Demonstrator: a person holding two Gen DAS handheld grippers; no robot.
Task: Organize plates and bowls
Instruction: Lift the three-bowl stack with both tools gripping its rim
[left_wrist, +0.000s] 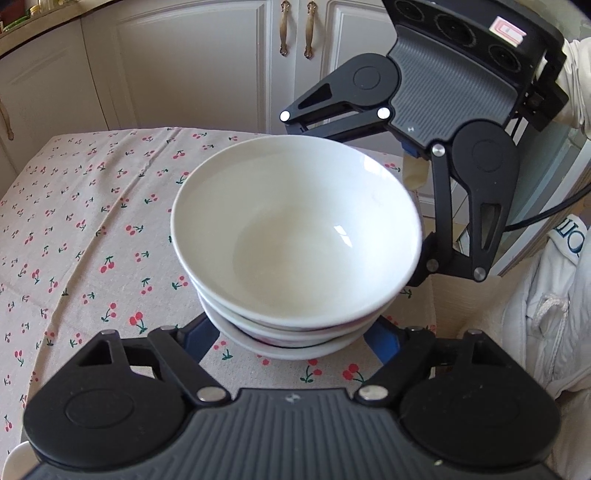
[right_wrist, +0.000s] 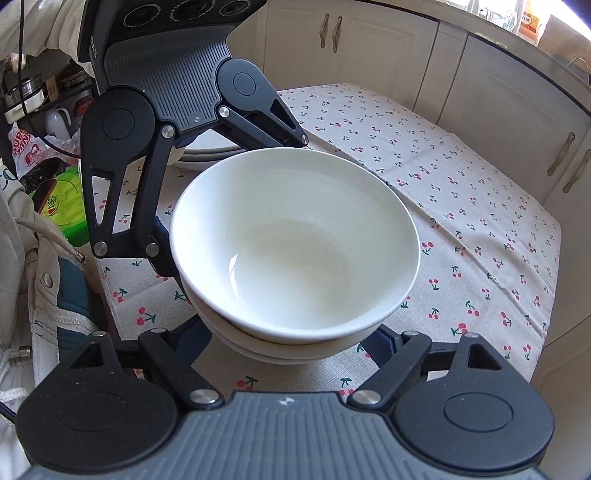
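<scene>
- Stack of white bowls (left_wrist: 295, 229) is sitting roughly mid-table on the cherry-print tablecloth (left_wrist: 92, 221). I count at least three nested together. The top one is empty and clean-looking, with a bit of glare in the bottom.
- Left gripper (left_wrist: 291, 334): jaws are spread pretty wide, with one blue finger (left_wrist: 199, 332) on each side of the stack's lower bowls. The stack is clearly between them. The rim overhang hides the fingertips though, so I honestly can't tell if they're squeezing or just sitting right beside it.
- Right gripper (right_wrist: 291, 338): same deal from the other side. It's opened wide around the bottom of the stack, and the blue fingers disappear under the bowls. Can't tell whether it's actually pinching or not.
- So both claws straddle the same stack, coming at it from opposite sides and angled downward. In each wrist view the other gripper pokes in from the top corner, with its arms reaching down past the top bowl's rim.
- A stack of white plates (right_wrist: 207, 151) is further back on the table, partly hidden behind the left gripper in the right wrist view. It's near the bowls but not touching them.
- Cream kitchen cabinets (left_wrist: 184, 66) with brass handles sit behind the table.
- The person's white sleeve (left_wrist: 576, 74) shows behind the right gripper.
- A green packet (right_wrist: 62, 206) lies off the table edge in the right view.
</scene>
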